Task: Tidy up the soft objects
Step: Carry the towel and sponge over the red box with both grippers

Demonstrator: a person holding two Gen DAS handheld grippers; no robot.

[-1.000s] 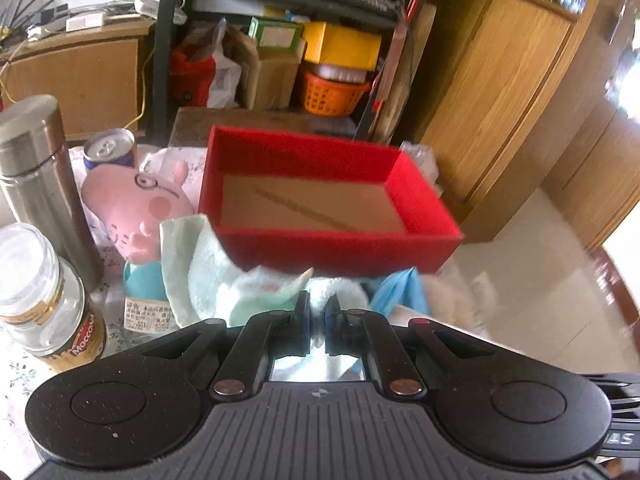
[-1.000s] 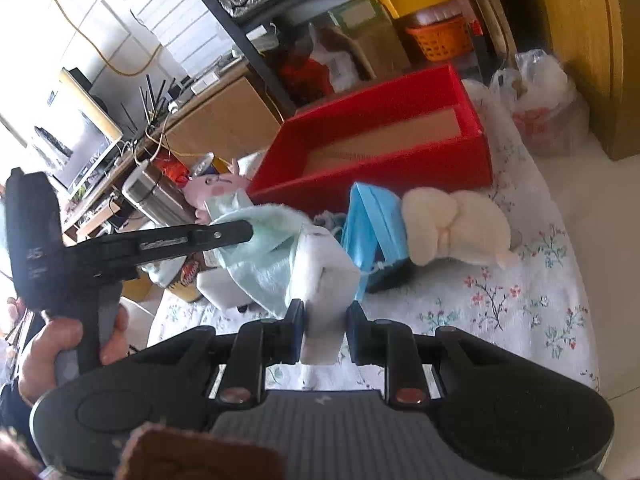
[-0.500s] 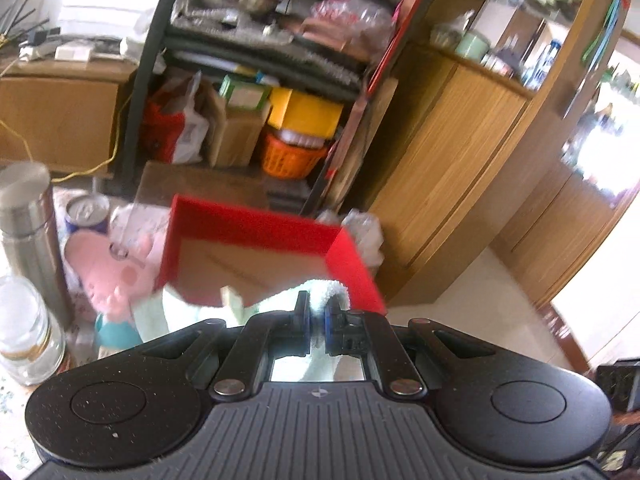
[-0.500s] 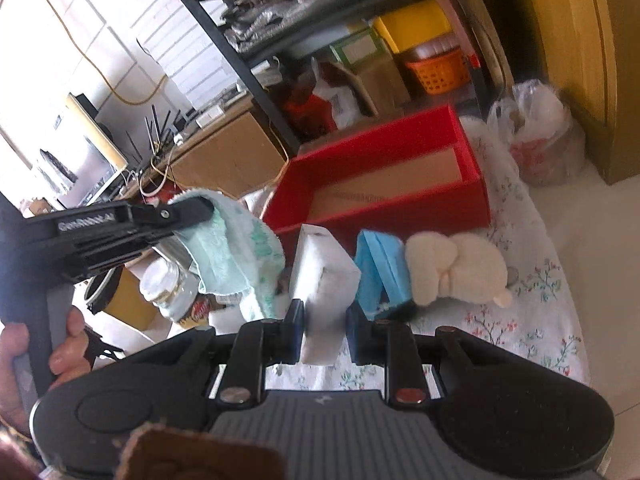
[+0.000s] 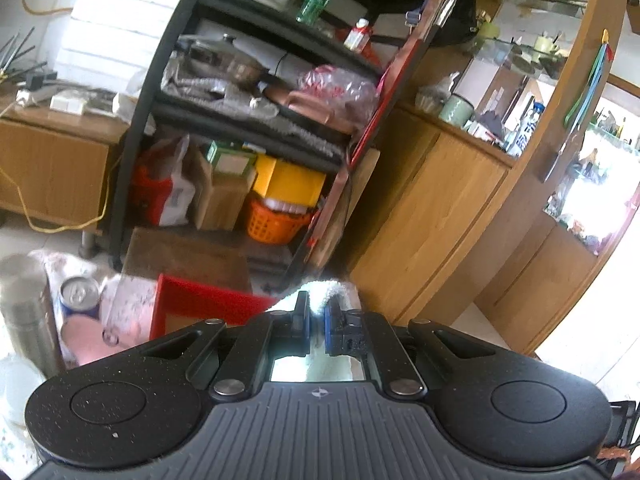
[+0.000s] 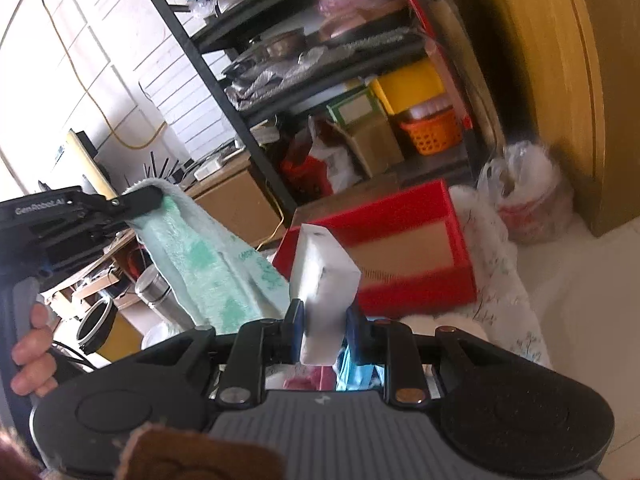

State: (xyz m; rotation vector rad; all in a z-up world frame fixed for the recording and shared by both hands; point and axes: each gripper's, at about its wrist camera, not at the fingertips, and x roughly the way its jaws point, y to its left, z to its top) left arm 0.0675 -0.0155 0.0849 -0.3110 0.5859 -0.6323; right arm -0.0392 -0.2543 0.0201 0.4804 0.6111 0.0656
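My left gripper (image 5: 316,312) is shut on a pale green towel (image 5: 324,292), held high in the air. In the right wrist view the towel (image 6: 200,256) hangs from the left gripper's fingers (image 6: 136,204) at the left. My right gripper (image 6: 324,320) is shut on a white sponge block (image 6: 320,276), raised above the table. The red box (image 6: 404,248) with a brown floor stands open beyond it; its corner also shows in the left wrist view (image 5: 200,304). A pink pig plush (image 5: 92,340) lies left of the box.
A steel flask (image 5: 24,312) and a drink can (image 5: 80,296) stand at the table's left. A blue cloth item (image 6: 356,372) lies under my right gripper. A plastic bag (image 6: 528,200) sits right of the box. Cluttered shelves (image 5: 260,120) and a wooden cabinet (image 5: 432,216) stand behind.
Both grippers rose well above the table. The left lifted the green towel so it hangs free; the right lifted the white sponge. Both stayed shut.
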